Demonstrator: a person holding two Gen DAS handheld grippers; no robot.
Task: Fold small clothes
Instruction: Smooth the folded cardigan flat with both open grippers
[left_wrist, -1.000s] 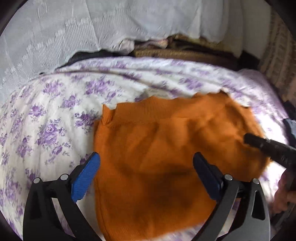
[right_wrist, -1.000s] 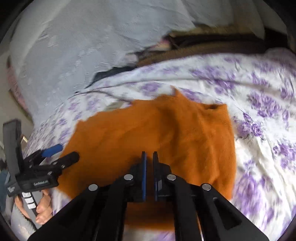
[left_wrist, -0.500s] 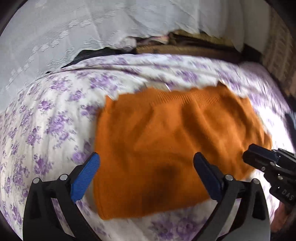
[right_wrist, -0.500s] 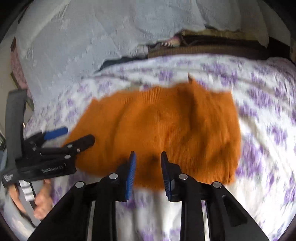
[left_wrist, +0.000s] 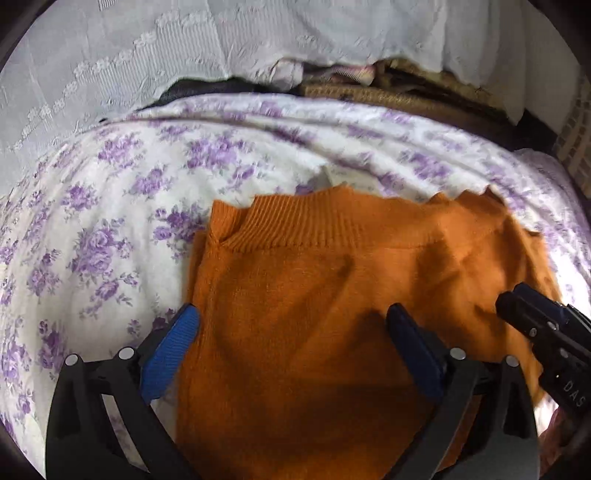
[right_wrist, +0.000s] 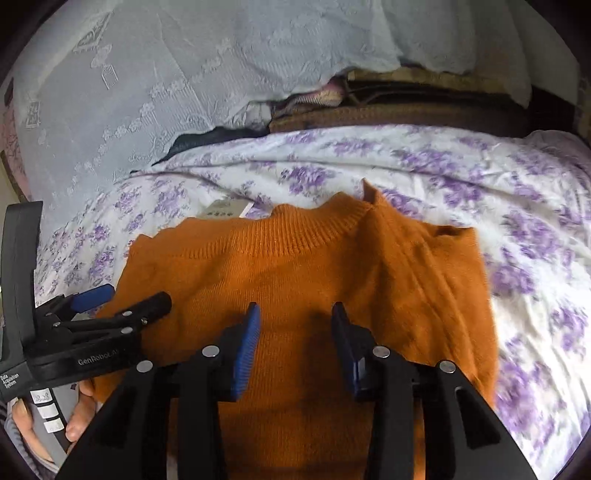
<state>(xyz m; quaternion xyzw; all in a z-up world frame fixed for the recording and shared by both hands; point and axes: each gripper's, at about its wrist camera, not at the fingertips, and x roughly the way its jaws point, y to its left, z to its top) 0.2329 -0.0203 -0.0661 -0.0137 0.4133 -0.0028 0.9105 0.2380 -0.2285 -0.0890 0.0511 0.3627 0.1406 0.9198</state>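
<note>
An orange knitted sweater (left_wrist: 332, 295) lies flat on the bed's floral sheet (left_wrist: 110, 221), ribbed collar toward the far side. The left tongs (left_wrist: 291, 343) stand wide open over its near left part: the left pad sits at the sweater's left edge, the right pad over the knit. The right tongs (right_wrist: 293, 343), whose jaws have just been opening, hover parted above the sweater's middle with knit seen between the pads, nothing pinched. A white lace cloth (right_wrist: 184, 74) hangs beyond the bed
</note>
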